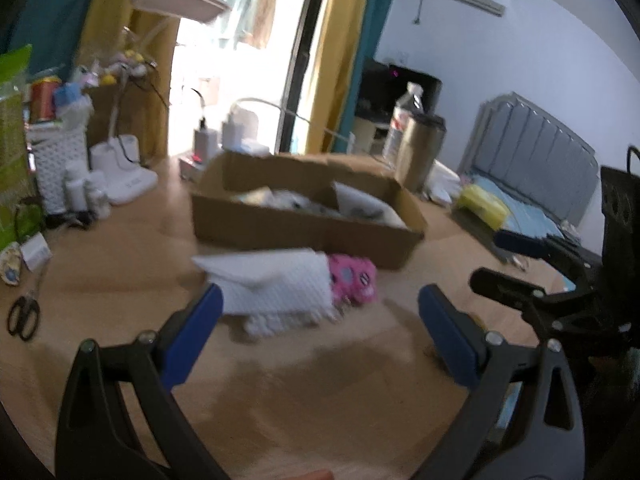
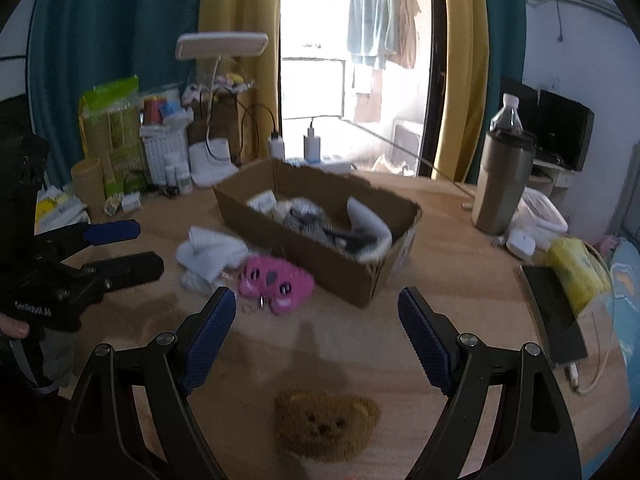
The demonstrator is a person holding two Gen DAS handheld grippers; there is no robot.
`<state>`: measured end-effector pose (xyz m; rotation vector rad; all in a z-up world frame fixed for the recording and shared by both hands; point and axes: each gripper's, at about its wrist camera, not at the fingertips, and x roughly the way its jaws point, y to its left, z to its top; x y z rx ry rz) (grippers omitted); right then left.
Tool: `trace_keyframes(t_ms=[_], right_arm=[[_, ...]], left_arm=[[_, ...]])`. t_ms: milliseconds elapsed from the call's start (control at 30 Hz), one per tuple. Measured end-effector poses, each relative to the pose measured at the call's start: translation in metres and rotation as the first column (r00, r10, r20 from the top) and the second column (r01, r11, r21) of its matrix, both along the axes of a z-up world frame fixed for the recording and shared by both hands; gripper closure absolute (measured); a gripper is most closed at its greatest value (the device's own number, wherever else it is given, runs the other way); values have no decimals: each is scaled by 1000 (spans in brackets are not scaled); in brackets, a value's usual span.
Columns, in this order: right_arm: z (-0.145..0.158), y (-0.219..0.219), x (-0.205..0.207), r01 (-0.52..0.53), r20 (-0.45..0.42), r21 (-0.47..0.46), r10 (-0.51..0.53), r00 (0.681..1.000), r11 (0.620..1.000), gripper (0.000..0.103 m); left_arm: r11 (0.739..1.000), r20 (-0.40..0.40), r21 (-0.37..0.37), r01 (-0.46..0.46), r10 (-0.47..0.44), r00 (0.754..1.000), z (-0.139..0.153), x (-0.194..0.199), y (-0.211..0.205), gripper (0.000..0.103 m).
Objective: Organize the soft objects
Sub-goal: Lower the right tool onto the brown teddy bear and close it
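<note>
A cardboard box (image 1: 296, 228) (image 2: 320, 254) holding white and grey soft items sits mid-table. In front of it lie a white cloth (image 1: 276, 288) (image 2: 208, 256) and a pink plush (image 1: 354, 278) (image 2: 276, 278), side by side. A brown bear-face plush (image 2: 326, 426) lies near the table's front, below my right gripper. My left gripper (image 1: 320, 308) stands open just short of the white cloth, nothing between its fingers; it also appears in the right wrist view (image 2: 128, 246). My right gripper (image 2: 316, 310) is open above the bear plush, and shows in the left wrist view (image 1: 498, 260).
Scissors (image 1: 24, 316) lie at the left edge. A lamp base (image 2: 210, 166), white basket (image 2: 164, 152), bottles and packets crowd the back left. A steel tumbler (image 2: 504, 184), water bottle (image 2: 506, 114), yellow pack (image 2: 576, 272) and black pad (image 2: 554, 316) stand right.
</note>
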<state>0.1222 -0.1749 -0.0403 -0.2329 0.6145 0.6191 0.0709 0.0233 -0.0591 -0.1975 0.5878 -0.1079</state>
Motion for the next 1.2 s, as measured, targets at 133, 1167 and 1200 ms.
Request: trace_keyframes(t_ms=[133,1167,1200], right_arm=[[-14,-2,-7,9,-32,-52,-10,999,999,17],[-78,-6,-3,36,-201,-75,-50,978,997,31],[-78,-5,-3,30,-202,-69,-43,978,997,33]], left_arm=[[999,-20,12,46,-46,999,-9,-3,-14,4],[997,-138,30,70,-65,988,-39,5,-26,4],[997,-138,31,69,-65,988,-39,5,-26,4]])
